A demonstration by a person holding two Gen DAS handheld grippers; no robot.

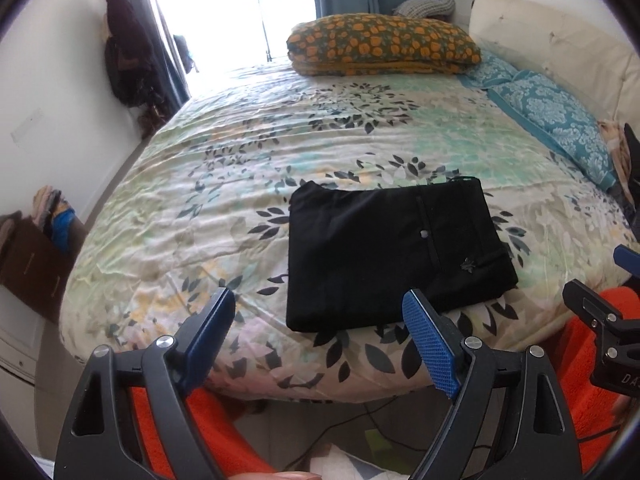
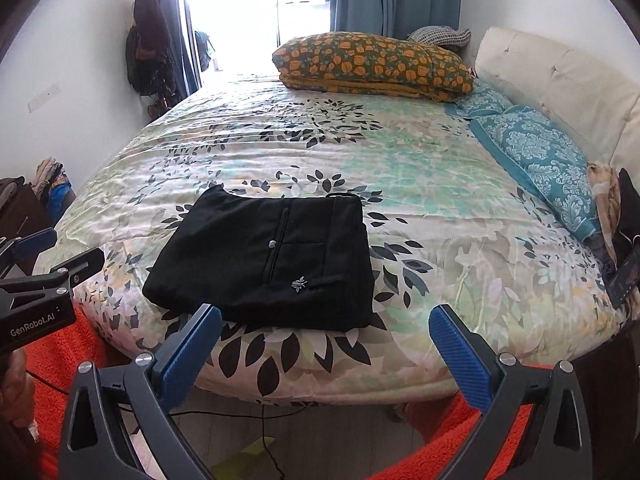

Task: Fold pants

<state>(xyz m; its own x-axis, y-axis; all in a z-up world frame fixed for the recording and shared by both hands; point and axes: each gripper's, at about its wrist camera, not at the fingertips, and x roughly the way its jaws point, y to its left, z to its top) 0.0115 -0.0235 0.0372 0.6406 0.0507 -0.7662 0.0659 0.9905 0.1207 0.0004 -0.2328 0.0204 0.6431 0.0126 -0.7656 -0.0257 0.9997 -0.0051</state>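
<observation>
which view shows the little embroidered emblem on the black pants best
The right wrist view: the emblem on the folded black pants appears nearer, sharper and brighter, beside a pocket slit. In the left wrist view it is smaller and dimmer, near the pants' right edge.

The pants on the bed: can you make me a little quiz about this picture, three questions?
1. True or false: the pants lie folded on the bed.
2. What is the left gripper holding? A) the pants B) a pillow C) nothing
3. Fill in: the right gripper is ____ (open or shut).

Key:
1. True. They form a flat black rectangle near the bed's front edge.
2. C. Its jaws stand wide apart with nothing between them.
3. Open. It holds nothing either.
</observation>
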